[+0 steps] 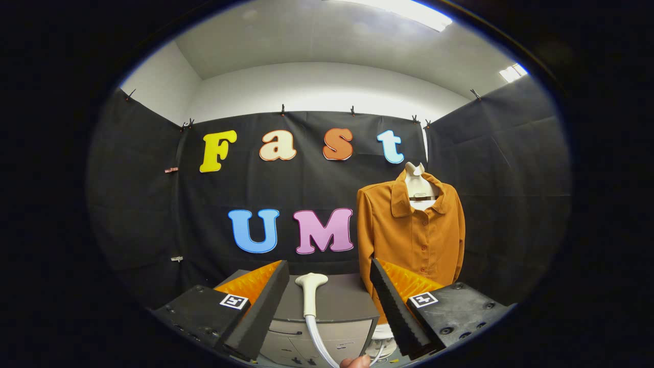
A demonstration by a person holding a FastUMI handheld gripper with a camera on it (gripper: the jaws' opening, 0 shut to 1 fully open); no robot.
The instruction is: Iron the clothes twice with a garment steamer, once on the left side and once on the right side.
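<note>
Gripper held level, facing the booth wall; fingers spread wide, gripping nothing, serrated black pads turned inward, orange backing behind each pad, a square black-and-white marker on each finger base. Garment steamer standing upright between the fingers and just ahead of them: cream head flared at the top, narrow neck below, pale hose curving down from the neck toward the near edge. Steamer head touching neither finger, clear gaps on both sides. Grey cabinet directly behind the steamer, flat top serving as worktop, drawer fronts visible under it between the fingers. Fingertip of a hand at the very bottom, close to the hose (contact with the hose not clear at this angle). Orange-brown shirt buttoned on a white mannequin torso, beyond the right finger and to the right of the cabinet, collar open, sleeves hanging straight, front placket facing the camera. Shirt hem hidden behind the right finger. White rounded base partly visible below the shirt, between cabinet and right finger. Shirt and steamer well apart, with no contact.
</note>
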